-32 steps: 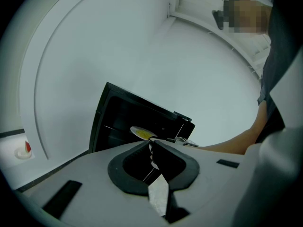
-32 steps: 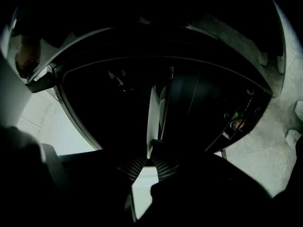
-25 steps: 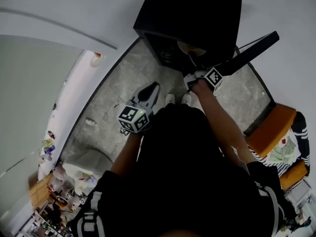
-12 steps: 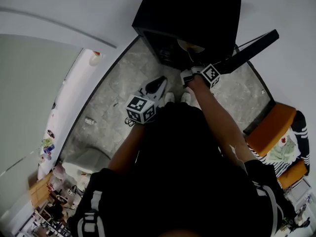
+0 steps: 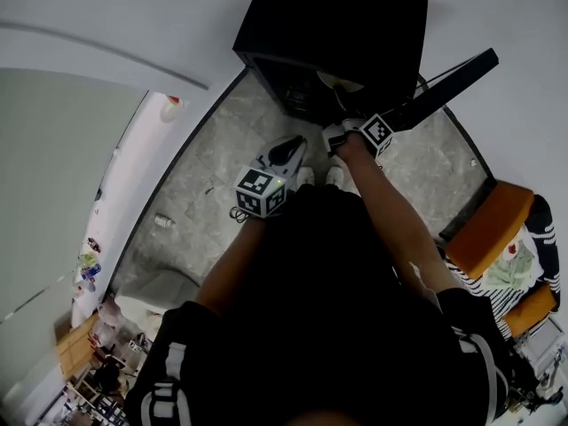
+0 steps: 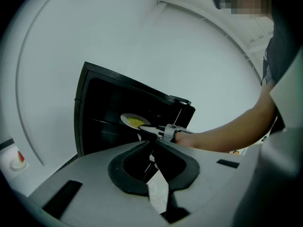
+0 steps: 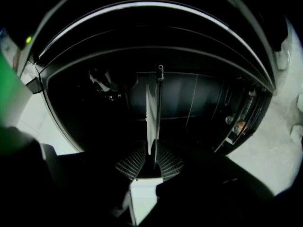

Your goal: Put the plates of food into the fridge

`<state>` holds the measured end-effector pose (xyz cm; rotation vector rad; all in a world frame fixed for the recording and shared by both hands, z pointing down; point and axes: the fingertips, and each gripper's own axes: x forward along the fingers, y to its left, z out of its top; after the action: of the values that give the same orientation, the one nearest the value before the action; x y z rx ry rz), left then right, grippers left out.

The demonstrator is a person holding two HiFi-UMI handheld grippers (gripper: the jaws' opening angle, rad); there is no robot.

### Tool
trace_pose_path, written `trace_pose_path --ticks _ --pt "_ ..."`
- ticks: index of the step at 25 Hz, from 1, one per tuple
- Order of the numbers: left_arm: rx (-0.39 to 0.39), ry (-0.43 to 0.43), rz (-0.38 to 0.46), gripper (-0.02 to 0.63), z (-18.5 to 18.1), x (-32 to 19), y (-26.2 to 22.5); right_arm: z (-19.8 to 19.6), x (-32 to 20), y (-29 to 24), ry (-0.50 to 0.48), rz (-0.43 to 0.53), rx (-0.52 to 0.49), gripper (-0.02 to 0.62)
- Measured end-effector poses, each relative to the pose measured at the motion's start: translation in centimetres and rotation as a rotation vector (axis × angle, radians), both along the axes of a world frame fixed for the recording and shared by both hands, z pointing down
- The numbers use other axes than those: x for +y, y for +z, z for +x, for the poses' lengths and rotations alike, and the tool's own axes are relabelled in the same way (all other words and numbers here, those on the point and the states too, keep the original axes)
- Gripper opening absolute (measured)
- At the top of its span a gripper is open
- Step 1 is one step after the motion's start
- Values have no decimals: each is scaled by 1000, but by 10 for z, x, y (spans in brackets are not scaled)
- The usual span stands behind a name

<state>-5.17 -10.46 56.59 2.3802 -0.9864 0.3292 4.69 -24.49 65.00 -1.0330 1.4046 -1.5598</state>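
A small black fridge [image 5: 355, 16] stands on the floor with its door [image 5: 453, 82] swung open to the right. My right gripper [image 5: 342, 118] reaches into it and holds a white plate of yellow food [image 5: 342, 84] by the rim. The right gripper view shows the plate edge-on [image 7: 150, 112] between the pads of the right gripper [image 7: 152, 150], whose jaws are opening, with the dark fridge interior [image 7: 199, 98] behind. In the left gripper view the plate [image 6: 134, 121] hangs inside the fridge [image 6: 102, 112]. My left gripper [image 5: 297, 142] [image 6: 152, 144] is shut and empty, pointing at the fridge.
The fridge sits on a grey marble floor [image 5: 204, 193] against a white wall. The person's white shoes [image 5: 306, 177] stand just in front of it. An orange seat [image 5: 484, 229] with striped cloth is at the right. A small bottle [image 5: 171, 106] sits on a white ledge at the left.
My left gripper has moved forward toward the fridge. My right gripper with the plate has edged slightly further into the fridge.
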Motion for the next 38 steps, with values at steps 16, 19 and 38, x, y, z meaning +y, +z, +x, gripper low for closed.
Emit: trace_pose_path --ticks 16,19,38 --pt "10 -23 11 37 -14 -5 -3 -5 62 -18 -314 113 433 101" --pt "19 -15 11 37 -11 -4 -4 -4 72 -30 -353 153 518 101" --pt "62 7 33 38 0 16 -33 0 134 -116 -487 387 720 93"
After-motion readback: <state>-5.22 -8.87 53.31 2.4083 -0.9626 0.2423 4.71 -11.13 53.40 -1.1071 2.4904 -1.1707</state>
